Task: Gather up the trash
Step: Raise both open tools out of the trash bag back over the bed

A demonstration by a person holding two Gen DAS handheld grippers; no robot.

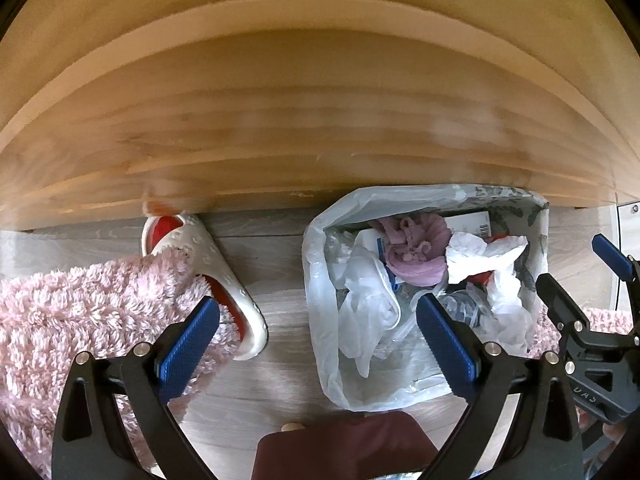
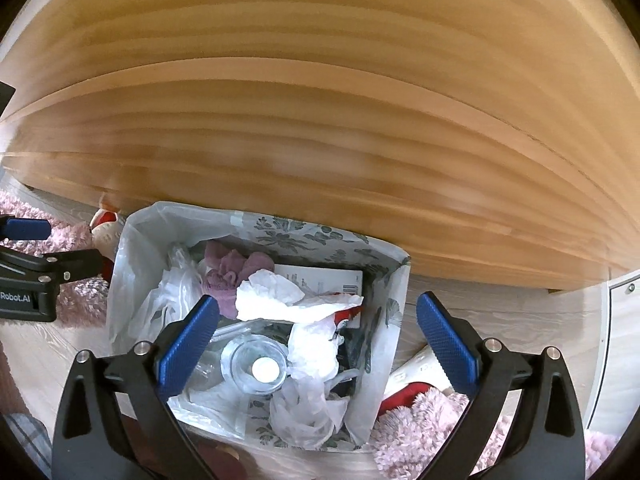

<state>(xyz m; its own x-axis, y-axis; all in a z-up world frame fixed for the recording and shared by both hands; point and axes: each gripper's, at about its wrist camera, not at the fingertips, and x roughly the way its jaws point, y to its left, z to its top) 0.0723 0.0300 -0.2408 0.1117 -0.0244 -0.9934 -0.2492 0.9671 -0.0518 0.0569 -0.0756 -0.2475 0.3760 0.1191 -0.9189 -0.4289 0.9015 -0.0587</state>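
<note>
Both grippers hang spread and empty above the floor: the right gripper [image 2: 318, 334] over the bin's plastic liner bag [image 2: 128, 248], the left gripper [image 1: 318, 336] beside the bag's near rim. The trash sits inside: crumpled tissue [image 2: 276, 294], a pink cloth [image 2: 228, 272], a clear lidded cup [image 2: 260, 364]. The thin film could tear or slip if only one layer is pinched. The slipper [image 1: 208, 264] and pink rug [image 1: 80, 312] lie close, easy to snag.

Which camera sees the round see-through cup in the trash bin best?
The right wrist view. There the clear cup lies in full view near the top of the trash, between the open right gripper. In the left wrist view only a crumpled clear bit shows there, partly behind a finger, so the cup cannot be made out.
</note>
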